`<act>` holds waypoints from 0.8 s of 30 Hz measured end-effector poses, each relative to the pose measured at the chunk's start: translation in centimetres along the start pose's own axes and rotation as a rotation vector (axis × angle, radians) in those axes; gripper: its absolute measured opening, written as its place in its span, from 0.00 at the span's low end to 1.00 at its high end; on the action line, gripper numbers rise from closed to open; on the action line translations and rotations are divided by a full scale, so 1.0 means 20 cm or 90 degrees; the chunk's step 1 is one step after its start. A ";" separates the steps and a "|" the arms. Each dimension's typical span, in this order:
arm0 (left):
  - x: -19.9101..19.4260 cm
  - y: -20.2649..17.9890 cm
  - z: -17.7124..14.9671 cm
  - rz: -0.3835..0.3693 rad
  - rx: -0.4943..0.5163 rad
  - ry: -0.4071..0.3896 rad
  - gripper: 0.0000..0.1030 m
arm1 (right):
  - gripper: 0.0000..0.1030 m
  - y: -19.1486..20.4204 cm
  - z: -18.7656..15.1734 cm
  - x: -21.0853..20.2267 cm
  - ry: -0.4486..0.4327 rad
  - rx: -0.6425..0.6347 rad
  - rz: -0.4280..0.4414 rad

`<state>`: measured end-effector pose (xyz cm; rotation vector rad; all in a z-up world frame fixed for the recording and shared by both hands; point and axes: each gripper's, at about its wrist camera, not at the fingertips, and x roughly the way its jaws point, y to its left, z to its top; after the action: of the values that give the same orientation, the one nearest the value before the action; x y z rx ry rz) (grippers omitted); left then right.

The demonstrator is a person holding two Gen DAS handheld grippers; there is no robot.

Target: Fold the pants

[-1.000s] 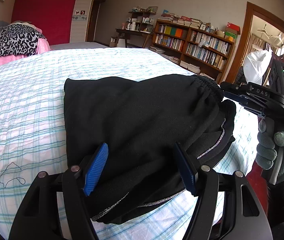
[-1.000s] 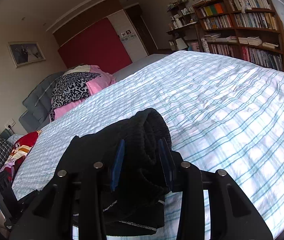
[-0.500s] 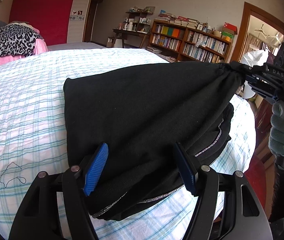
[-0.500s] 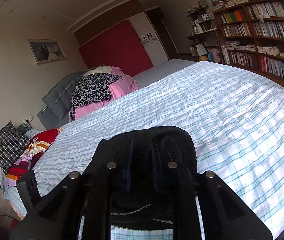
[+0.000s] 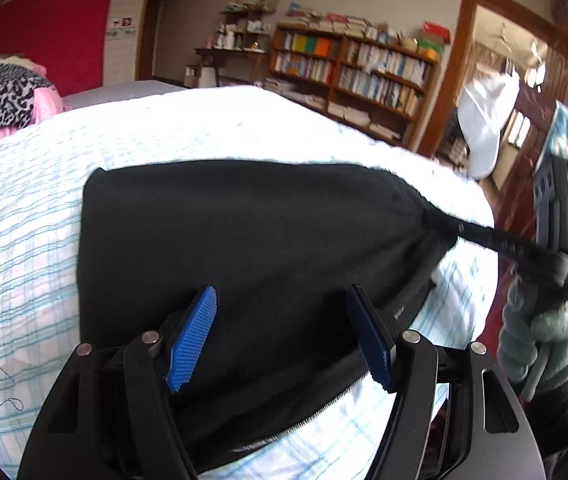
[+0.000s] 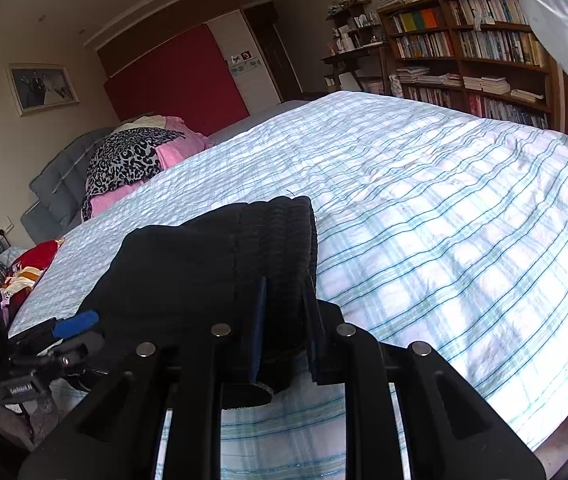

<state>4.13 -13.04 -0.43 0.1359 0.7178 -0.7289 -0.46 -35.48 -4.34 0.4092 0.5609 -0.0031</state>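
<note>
Black pants (image 5: 244,240) lie folded on the plaid bed sheet (image 5: 36,240) near its front edge. My left gripper (image 5: 280,336) stands open over their near edge, its blue pads (image 5: 192,336) apart with black cloth between them and unpinched. In the right wrist view my right gripper (image 6: 284,320) is shut on the ribbed waistband of the pants (image 6: 212,264). The left wrist view shows the right gripper (image 5: 456,232) at the pants' right corner, pulling the top layer taut, held by a gloved hand (image 5: 536,336). The left gripper (image 6: 80,334) shows at the lower left.
A leopard-print and pink pile (image 6: 132,160) lies at the head of the bed. Red and mixed clothes (image 6: 32,260) sit beside the bed at the left. A bookshelf (image 5: 364,68) lines the far wall. A white cap (image 5: 484,128) hangs by the doorway.
The right gripper closed on the waistband, lifted it, then drew it right and lower, stretching the top layer flat. The left gripper shifted slightly, jaws unchanged.
</note>
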 end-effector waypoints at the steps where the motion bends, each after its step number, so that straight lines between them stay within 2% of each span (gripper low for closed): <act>1: 0.02 -0.05 -0.04 0.024 0.037 0.008 0.64 | 0.18 -0.01 -0.01 0.01 0.001 0.000 -0.002; 3: 0.04 -0.11 -0.13 0.055 0.082 0.005 0.63 | 0.20 -0.03 -0.03 0.03 0.009 0.009 0.001; 4: 0.04 -0.11 -0.14 0.057 0.084 0.001 0.63 | 0.23 -0.04 -0.03 0.04 0.010 0.014 0.001; 6: 0.04 -0.09 -0.12 0.046 0.065 0.003 0.63 | 0.35 -0.05 -0.02 0.03 0.005 0.025 -0.003; 9: 0.04 -0.07 -0.12 0.037 0.051 -0.002 0.63 | 0.36 -0.02 0.04 -0.03 -0.023 0.019 0.004; 13: 0.03 -0.04 -0.11 0.033 0.018 -0.020 0.63 | 0.37 0.07 0.14 -0.10 -0.096 -0.025 -0.025; 17: 0.02 -0.03 -0.11 0.025 0.004 -0.025 0.63 | 0.37 0.20 0.25 -0.02 -0.102 -0.076 0.006; 20: 0.02 -0.03 -0.12 0.024 0.006 -0.027 0.63 | 0.37 0.26 0.31 0.16 -0.034 -0.111 0.040; 22: 0.02 -0.03 -0.12 0.022 0.007 -0.029 0.63 | 0.37 0.22 0.32 0.34 0.064 -0.088 0.088; 24: 0.02 -0.01 -0.13 0.020 0.009 -0.032 0.63 | 0.34 0.14 0.30 0.44 0.092 -0.052 0.074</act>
<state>2.73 -12.45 -2.62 0.1400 0.6610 -0.7055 10.42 -34.24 -3.15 0.3636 0.6761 0.1615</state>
